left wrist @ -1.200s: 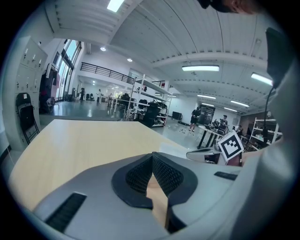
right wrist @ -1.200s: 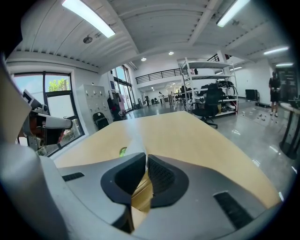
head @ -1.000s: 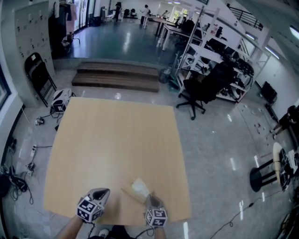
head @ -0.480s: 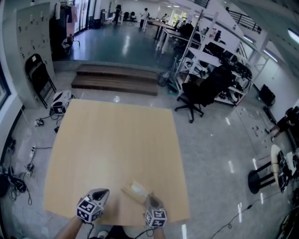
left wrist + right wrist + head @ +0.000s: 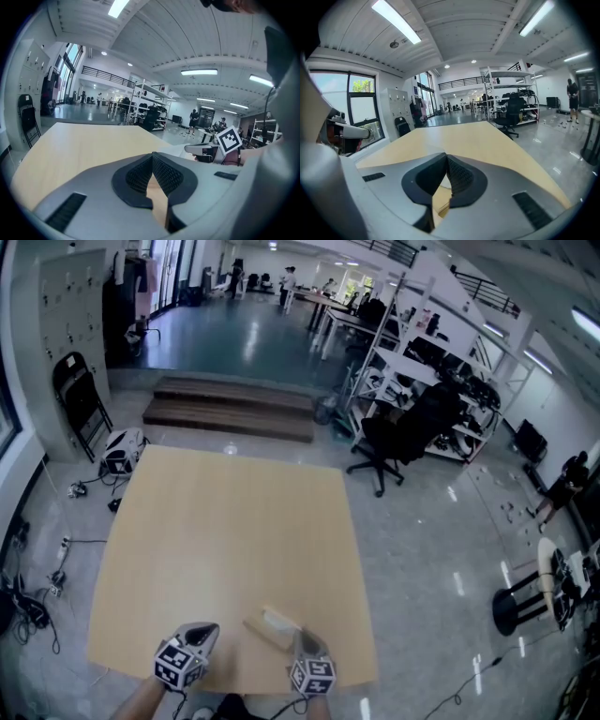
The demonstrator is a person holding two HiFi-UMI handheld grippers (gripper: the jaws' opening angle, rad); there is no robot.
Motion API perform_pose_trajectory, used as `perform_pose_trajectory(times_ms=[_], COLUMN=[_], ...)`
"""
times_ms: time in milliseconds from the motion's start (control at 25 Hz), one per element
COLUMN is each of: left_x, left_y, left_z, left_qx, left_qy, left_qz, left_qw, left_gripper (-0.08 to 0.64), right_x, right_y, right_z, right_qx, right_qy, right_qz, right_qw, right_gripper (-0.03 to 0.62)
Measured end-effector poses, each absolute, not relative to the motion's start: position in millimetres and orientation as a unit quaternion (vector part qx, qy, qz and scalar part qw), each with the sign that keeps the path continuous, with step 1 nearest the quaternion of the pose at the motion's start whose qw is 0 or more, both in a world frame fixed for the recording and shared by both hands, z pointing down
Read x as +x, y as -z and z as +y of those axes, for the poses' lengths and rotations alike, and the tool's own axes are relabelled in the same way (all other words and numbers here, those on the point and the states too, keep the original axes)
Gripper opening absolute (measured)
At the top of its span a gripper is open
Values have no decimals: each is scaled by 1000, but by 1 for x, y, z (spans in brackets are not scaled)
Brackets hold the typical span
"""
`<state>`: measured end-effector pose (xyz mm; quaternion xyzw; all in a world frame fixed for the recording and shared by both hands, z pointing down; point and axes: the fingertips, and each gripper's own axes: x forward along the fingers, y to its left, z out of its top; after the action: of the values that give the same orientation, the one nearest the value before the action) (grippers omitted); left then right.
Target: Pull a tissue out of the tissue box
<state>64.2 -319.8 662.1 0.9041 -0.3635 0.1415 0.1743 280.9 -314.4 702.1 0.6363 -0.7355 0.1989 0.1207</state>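
Note:
A tan tissue box (image 5: 265,628) lies near the table's front edge, with white tissue (image 5: 280,619) showing on top. My right gripper (image 5: 301,640) sits just behind the box's right end, jaws shut. In the right gripper view its pads (image 5: 459,176) meet, and a strip of white tissue (image 5: 444,181) shows directly under them above the box (image 5: 439,202). My left gripper (image 5: 208,628) hovers to the left of the box, apart from it. Its jaws (image 5: 152,158) are shut with nothing between them.
The wooden table (image 5: 225,540) stretches far ahead of the box. To its right lies glossy floor with a black office chair (image 5: 386,439). Low steps (image 5: 234,401) stand beyond the far edge, cables and a folding chair (image 5: 80,395) at the left.
The white tuft over the box looks flatter and smaller than a second ago. Both grippers keep nearly the same spots in the head view, with their jaws unchanged.

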Motion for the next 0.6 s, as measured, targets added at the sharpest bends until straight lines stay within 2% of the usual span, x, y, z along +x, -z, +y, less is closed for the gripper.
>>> perform_pose_trajectory(times_ms=[600], left_x=[50], left_y=[-650], left_z=[-307], left_qx=[911], left_qy=[-115], left_qz=[-362], left_qw=[163], left_gripper=[8], right_x=[276], right_y=[-654], right_z=[-325], right_qx=[650], right_qy=[-147], right_qz=[-739], right_qw=[99], right_gripper=[6])
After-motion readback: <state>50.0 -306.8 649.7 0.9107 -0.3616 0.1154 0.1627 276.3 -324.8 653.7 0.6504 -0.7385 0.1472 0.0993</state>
